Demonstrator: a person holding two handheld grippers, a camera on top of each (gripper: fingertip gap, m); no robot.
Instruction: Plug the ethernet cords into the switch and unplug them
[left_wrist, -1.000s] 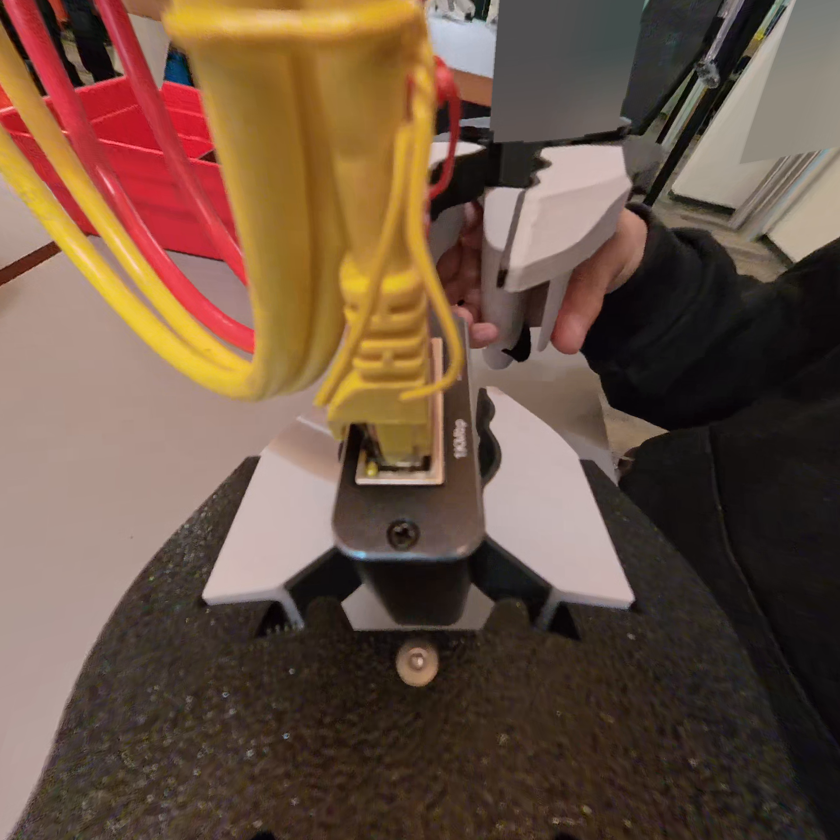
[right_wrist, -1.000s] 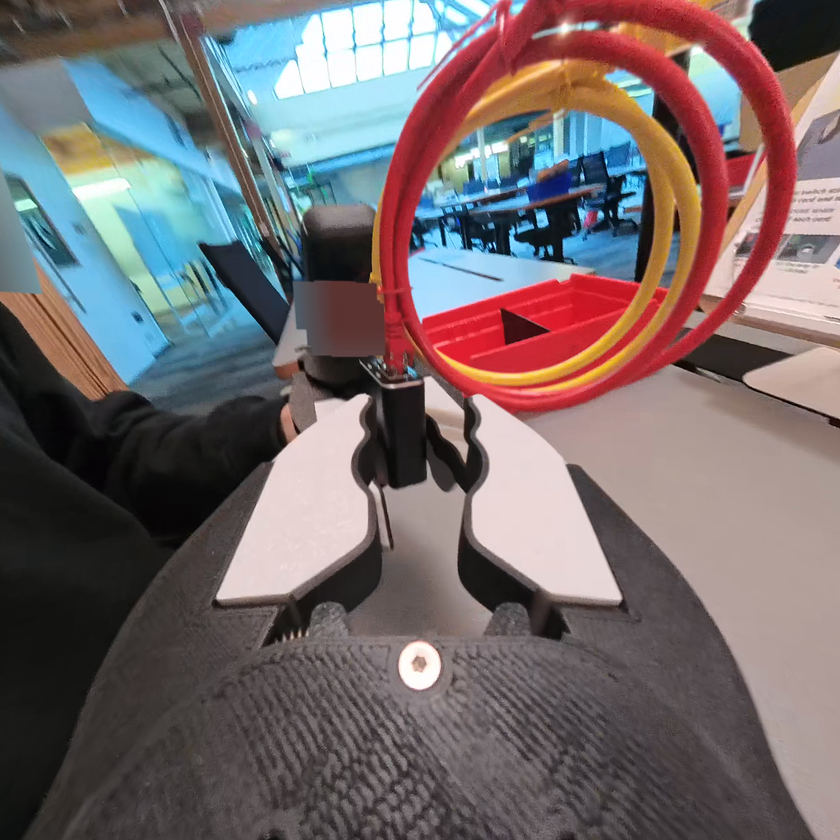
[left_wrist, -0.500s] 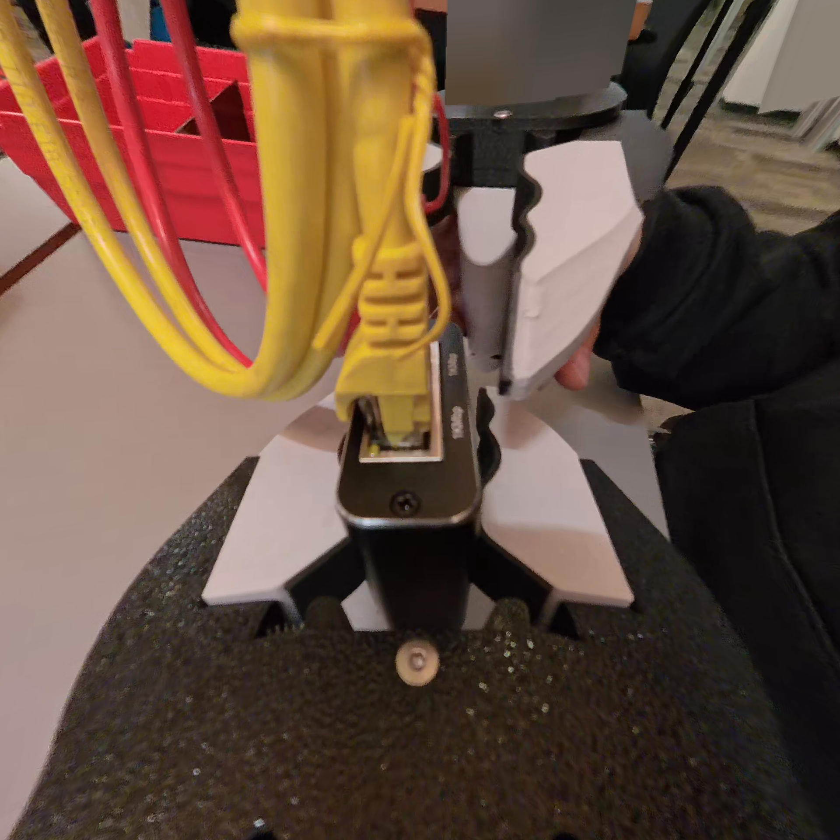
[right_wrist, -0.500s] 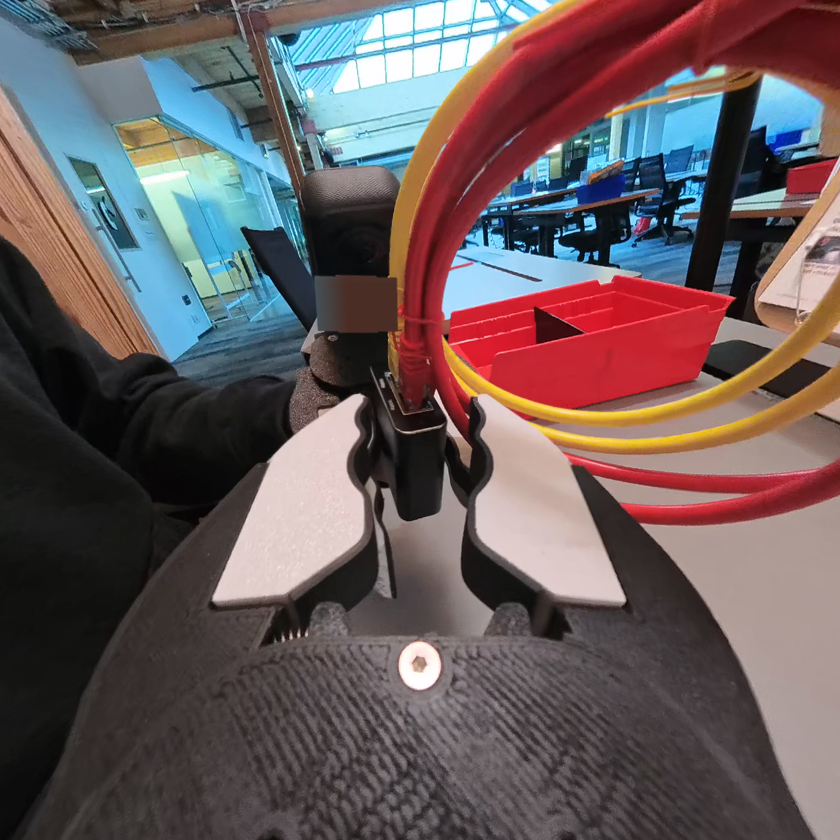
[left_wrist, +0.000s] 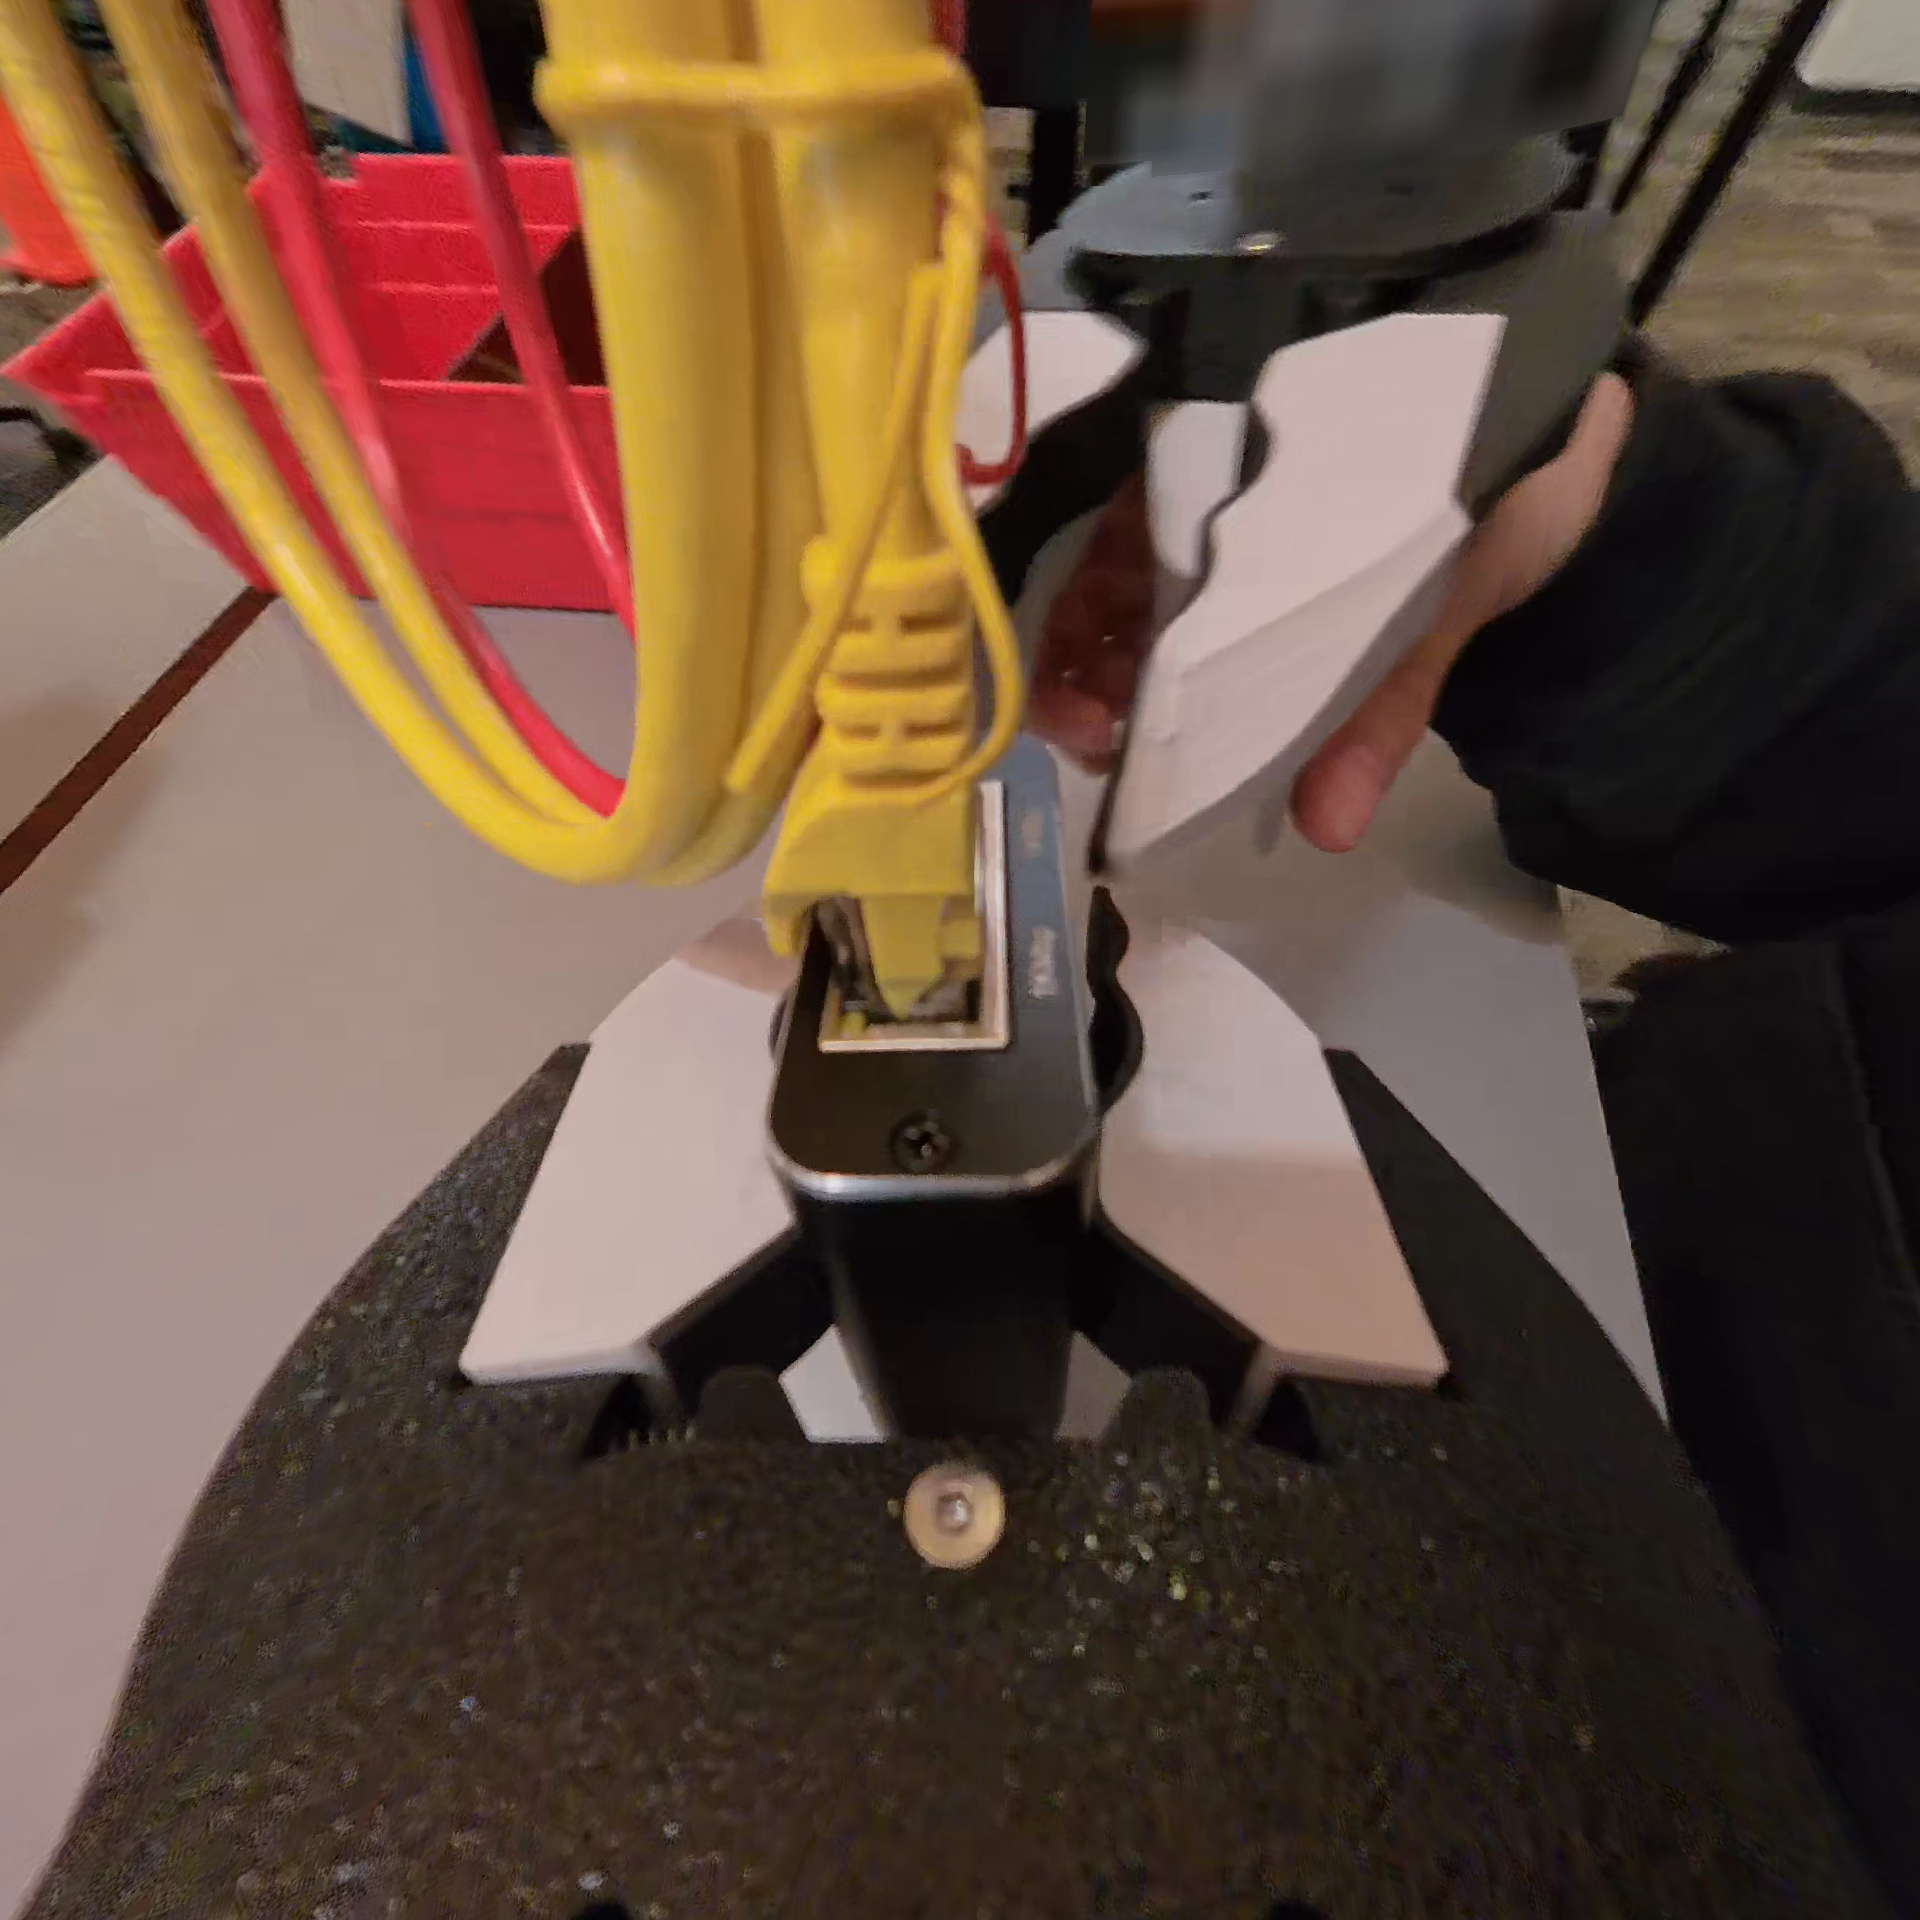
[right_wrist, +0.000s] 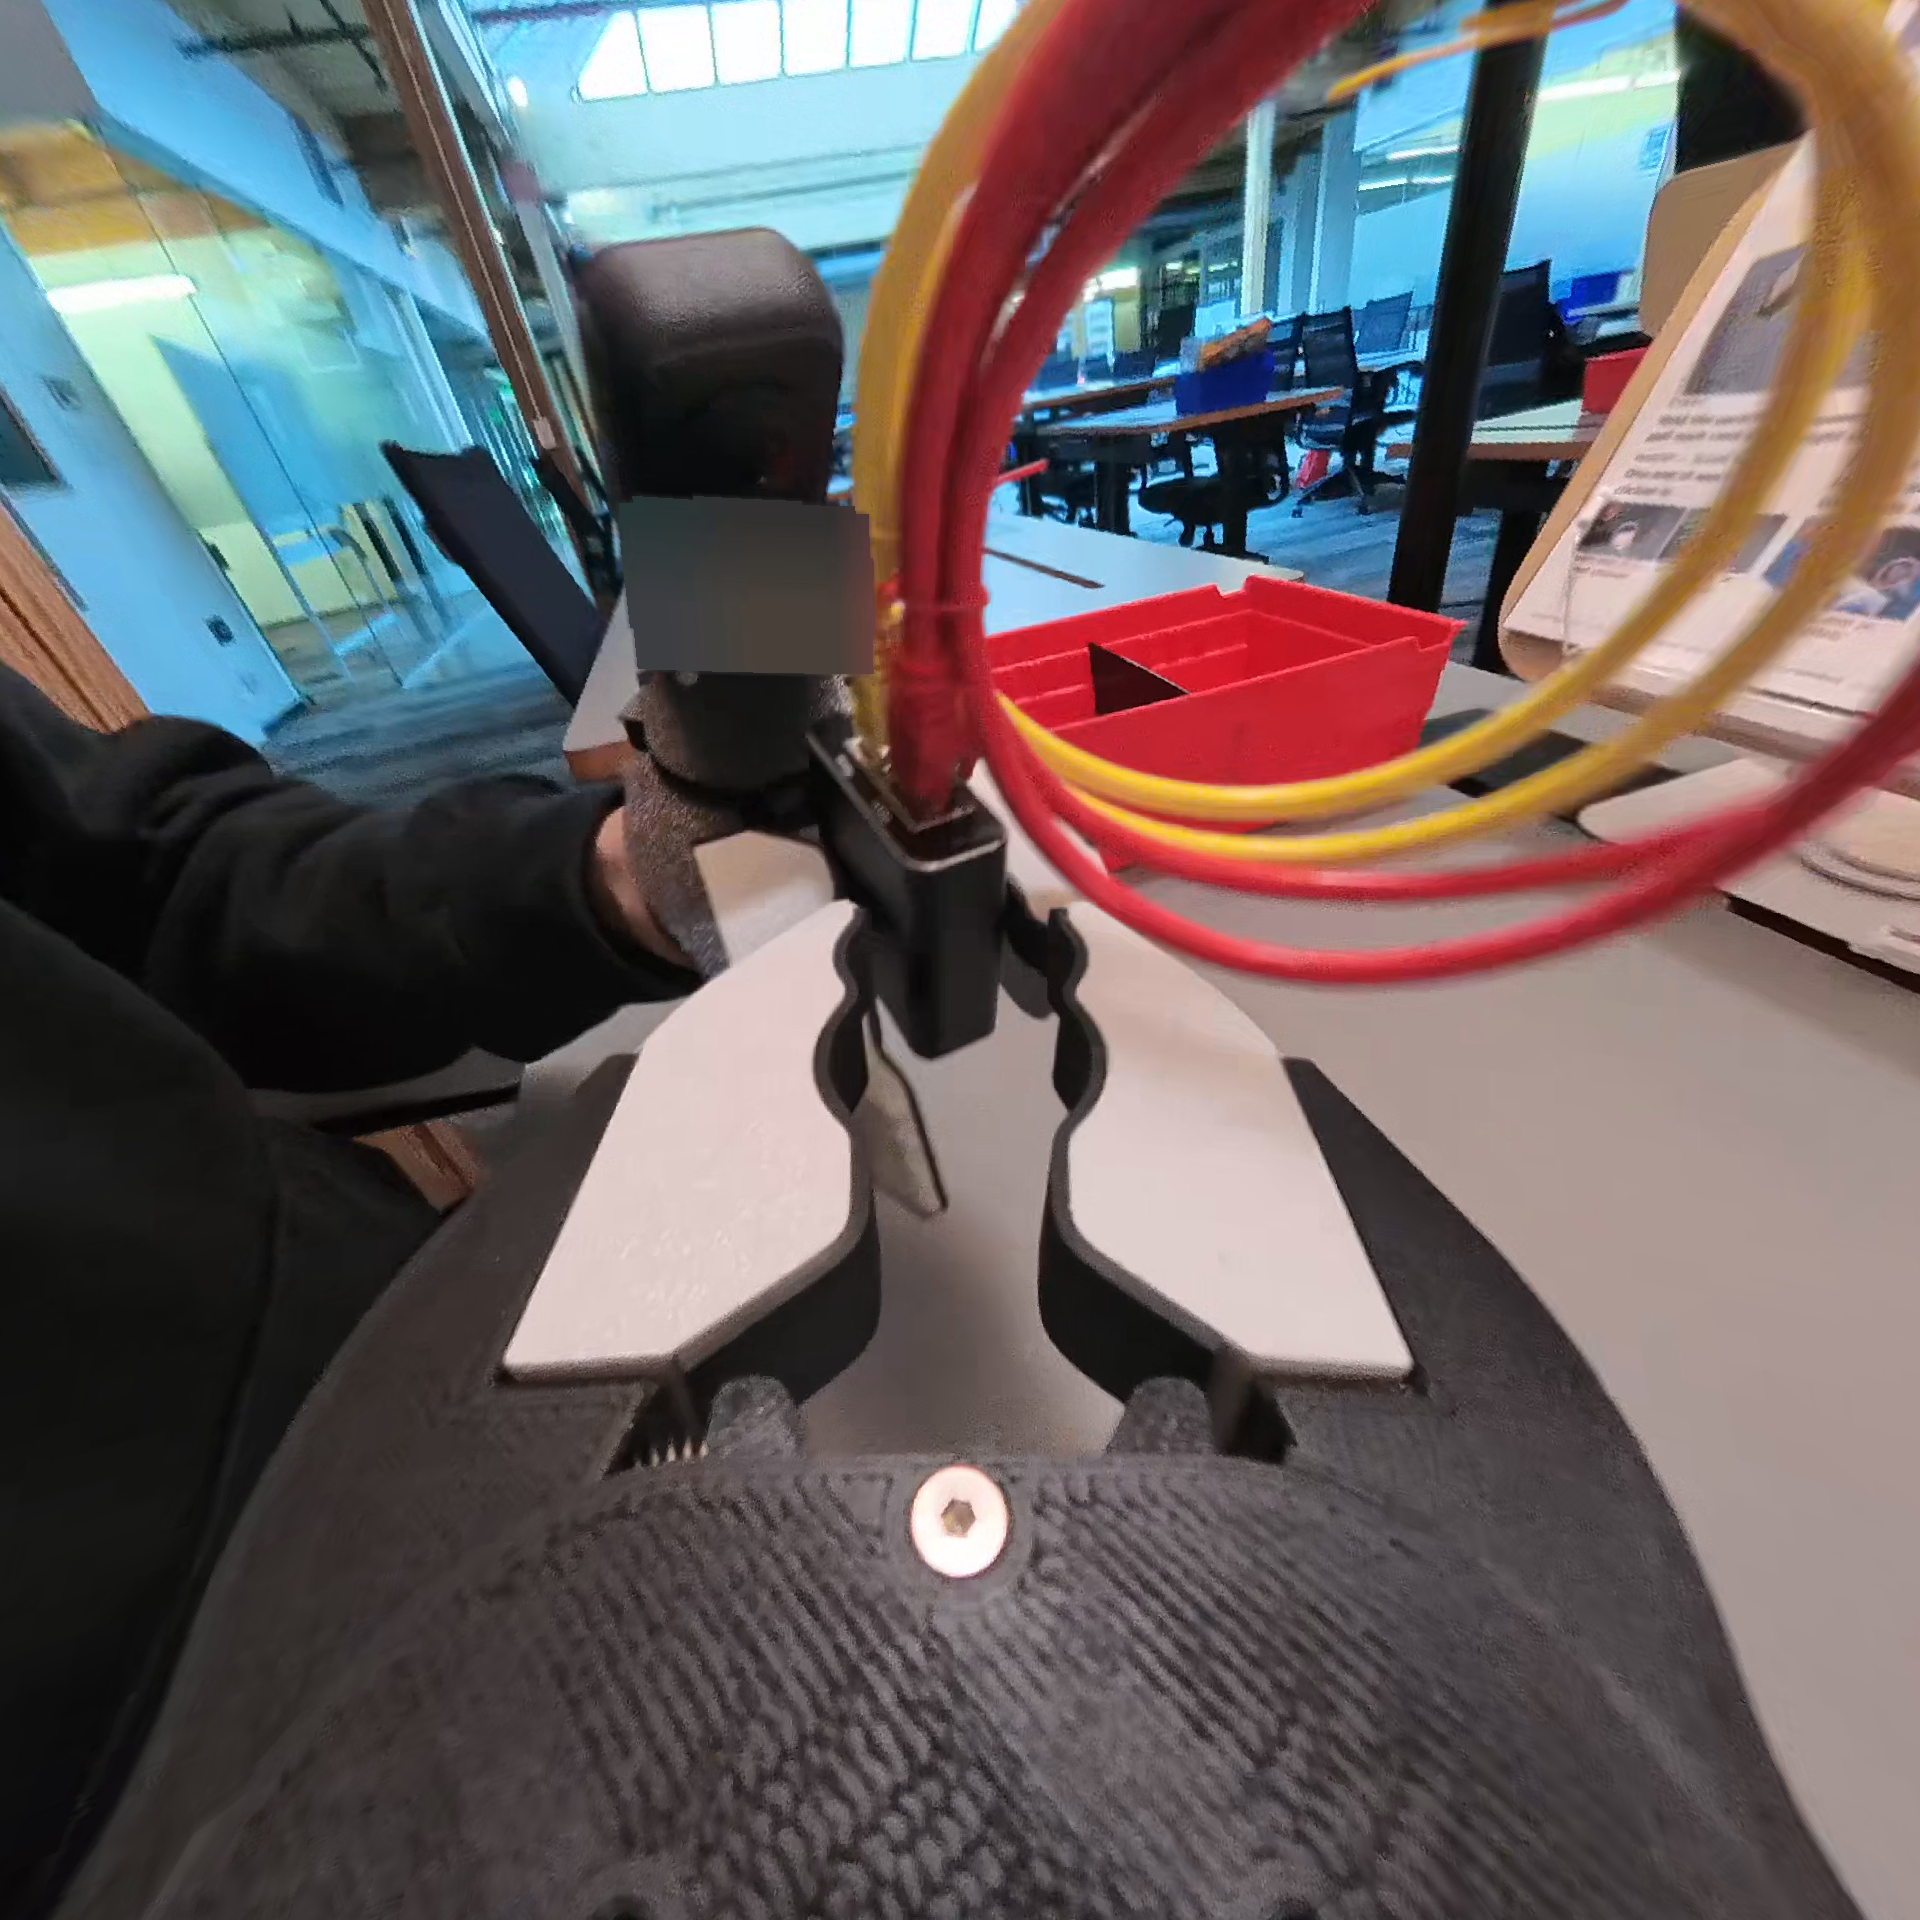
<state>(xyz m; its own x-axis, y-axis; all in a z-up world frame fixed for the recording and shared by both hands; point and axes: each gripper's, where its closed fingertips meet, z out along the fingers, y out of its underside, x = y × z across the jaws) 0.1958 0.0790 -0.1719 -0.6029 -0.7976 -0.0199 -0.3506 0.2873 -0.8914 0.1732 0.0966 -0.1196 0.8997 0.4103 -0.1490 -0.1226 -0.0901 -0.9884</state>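
Note:
My left gripper (left_wrist: 935, 935) is shut on the black switch (left_wrist: 935, 1226) and holds it upright above the table, ports up. A yellow ethernet plug (left_wrist: 883, 831) sits in the port nearest the camera, its coiled yellow cable (left_wrist: 675, 468) looping up and left. A red cable (left_wrist: 499, 416) hangs behind it. In the right wrist view the red plug (right_wrist: 930, 727) sits in the switch (right_wrist: 925, 935) at the near end. My right gripper (right_wrist: 951, 935) is open, its fingertips on either side of the switch's lower end with gaps. It also shows in the left wrist view (left_wrist: 1247, 582), held by a hand.
A red divided bin (left_wrist: 416, 416) stands on the grey table (left_wrist: 260, 987) behind the cables; it also shows in the right wrist view (right_wrist: 1247, 675). A printed sheet on a stand (right_wrist: 1714, 468) is at the right. A person's dark sleeve (left_wrist: 1662, 675) is close by. Spacing between my two grippers at the tips: around 5 centimeters.
The right gripper has come closer to the switch and its fingers now flank the switch's end. The cable loops have swung. The left gripper still holds the switch.

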